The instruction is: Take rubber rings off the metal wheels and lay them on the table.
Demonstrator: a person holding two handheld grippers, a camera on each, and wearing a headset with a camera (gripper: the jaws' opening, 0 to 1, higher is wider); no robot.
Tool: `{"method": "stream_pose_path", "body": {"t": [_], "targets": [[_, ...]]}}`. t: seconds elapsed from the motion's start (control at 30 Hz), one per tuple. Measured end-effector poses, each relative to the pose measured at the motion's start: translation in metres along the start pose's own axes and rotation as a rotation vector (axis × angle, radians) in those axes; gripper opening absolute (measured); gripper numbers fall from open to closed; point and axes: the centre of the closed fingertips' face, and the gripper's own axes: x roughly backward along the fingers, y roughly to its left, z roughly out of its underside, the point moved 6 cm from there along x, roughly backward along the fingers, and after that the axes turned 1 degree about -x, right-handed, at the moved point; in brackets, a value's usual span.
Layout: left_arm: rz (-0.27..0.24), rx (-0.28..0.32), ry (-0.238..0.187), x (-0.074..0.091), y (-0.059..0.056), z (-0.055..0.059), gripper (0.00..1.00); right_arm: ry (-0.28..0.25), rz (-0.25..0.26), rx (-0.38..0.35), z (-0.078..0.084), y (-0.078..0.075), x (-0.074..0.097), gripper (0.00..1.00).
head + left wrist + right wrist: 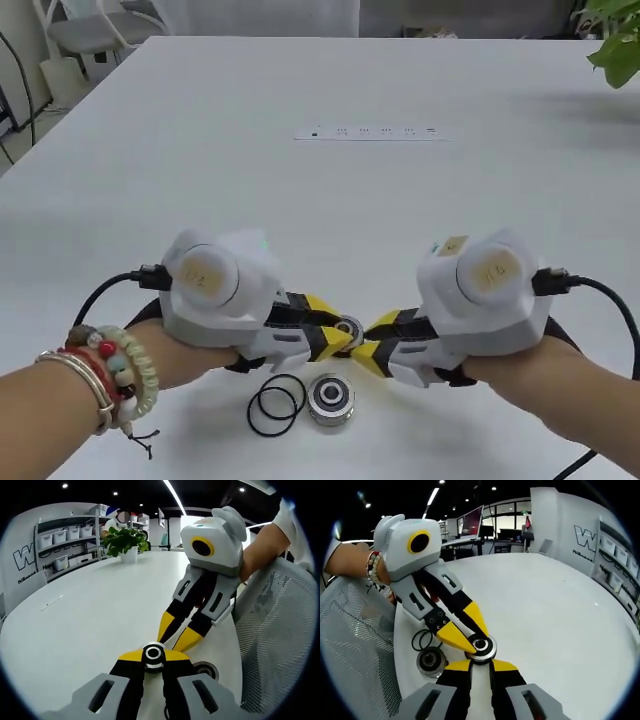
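Note:
A metal wheel with a dark rubber ring around its rim hangs just above the table between both grippers. My left gripper is shut on it; in the left gripper view the wheel sits between the yellow tips. My right gripper comes from the opposite side, its tips closed against the wheel's near edge, apparently pinching the ring. A second metal wheel lies on the table below, with two loose black rubber rings beside it on the left.
The white table stretches far ahead, with a flat white socket strip at mid-distance. A plant stands at the far right and a chair at the far left. A mesh chair back is close behind the hands.

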Motion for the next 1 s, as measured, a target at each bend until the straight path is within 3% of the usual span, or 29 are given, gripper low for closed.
{"method": "stream_pose_path", "body": {"t": [0.27,0.47,0.7,1.0], "targets": [[0.0,0.0,-0.001,0.0003,0.0,0.0001,0.08,-0.01,0.003,-0.038,-0.0002,0.0009,-0.0004,0.13],[0.003,-0.002,-0.001,0.0006,-0.0006,-0.0001,0.08,-0.027,0.025,-0.035,-0.0026,0.0002,-0.0023,0.28],[0.006,-0.007,-0.001,0.0005,-0.0014,-0.0004,0.08,-0.071,0.012,-0.006,-0.0046,0.0046,-0.004,0.24],[0.006,-0.009,-0.001,0.0007,-0.0016,-0.0004,0.08,-0.028,0.009,0.092,-0.0012,0.0014,-0.0004,0.17]]}}
